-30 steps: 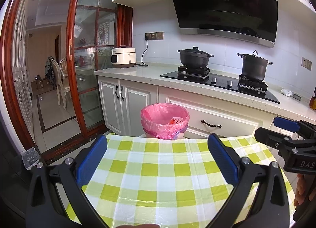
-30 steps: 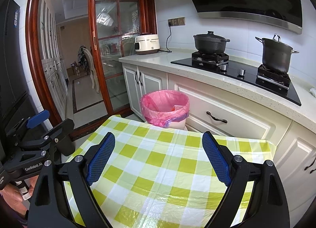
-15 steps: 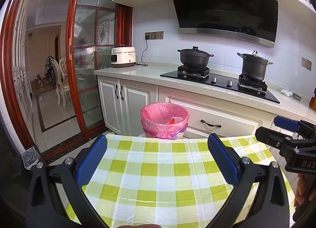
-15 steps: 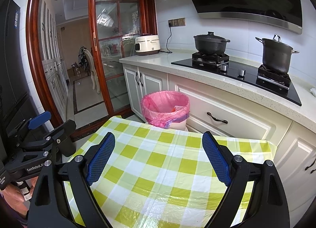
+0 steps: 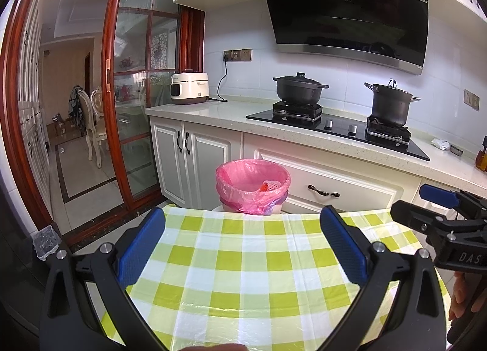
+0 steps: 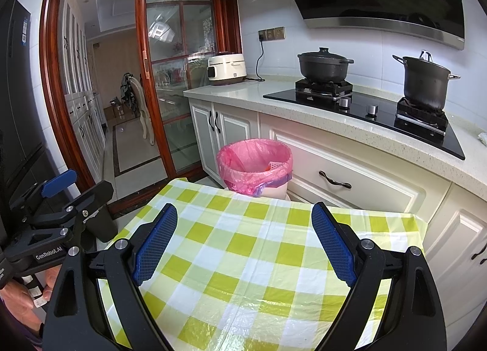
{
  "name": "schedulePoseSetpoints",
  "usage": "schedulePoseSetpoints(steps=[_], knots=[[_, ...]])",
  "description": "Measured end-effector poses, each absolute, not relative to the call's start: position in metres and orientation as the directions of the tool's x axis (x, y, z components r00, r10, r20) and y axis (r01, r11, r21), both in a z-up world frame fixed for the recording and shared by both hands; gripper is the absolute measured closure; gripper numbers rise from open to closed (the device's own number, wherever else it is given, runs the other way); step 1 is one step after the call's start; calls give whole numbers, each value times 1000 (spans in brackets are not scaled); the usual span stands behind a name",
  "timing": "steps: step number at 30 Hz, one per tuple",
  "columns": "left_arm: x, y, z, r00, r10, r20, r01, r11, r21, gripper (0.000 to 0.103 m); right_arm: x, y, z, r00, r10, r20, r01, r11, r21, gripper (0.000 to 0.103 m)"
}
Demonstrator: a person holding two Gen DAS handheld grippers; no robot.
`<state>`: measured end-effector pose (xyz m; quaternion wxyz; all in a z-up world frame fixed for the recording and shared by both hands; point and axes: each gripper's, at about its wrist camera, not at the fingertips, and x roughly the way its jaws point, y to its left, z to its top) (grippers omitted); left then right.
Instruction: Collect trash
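Left gripper point(image 5: 243, 246): blue-padded jaws spread wide, nothing between them, held above a table point(image 5: 243, 284) covered in a green-and-white checked cloth under clear plastic. Right gripper point(image 6: 244, 240): jaws likewise wide apart and empty, over the same cloth, to the right of the left gripper. Trash bin point(image 5: 252, 186): white, lined with a pink bag, standing on the floor just beyond the table's far edge, against the cabinet drawers; a pink-and-red piece of trash point(image 5: 268, 185) lies inside. Counter behind: black hob point(image 5: 338, 130) carrying two dark lidded pots point(image 5: 299, 89), cream rice cooker point(image 5: 189, 88) at the left end, plugged in. Above: black range hood point(image 5: 347, 13). Far left: wood-framed glass door point(image 5: 134, 83).
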<state>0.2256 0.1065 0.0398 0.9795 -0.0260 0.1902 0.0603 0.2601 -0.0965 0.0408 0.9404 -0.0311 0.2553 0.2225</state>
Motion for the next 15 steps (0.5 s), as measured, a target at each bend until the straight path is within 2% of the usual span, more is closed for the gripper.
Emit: schedulePoseSetpoints(steps=[15], knots=[[223, 102, 43, 920, 93, -380, -109, 994, -21, 4, 258, -101, 38, 775, 399, -491, -424, 903, 64, 18]])
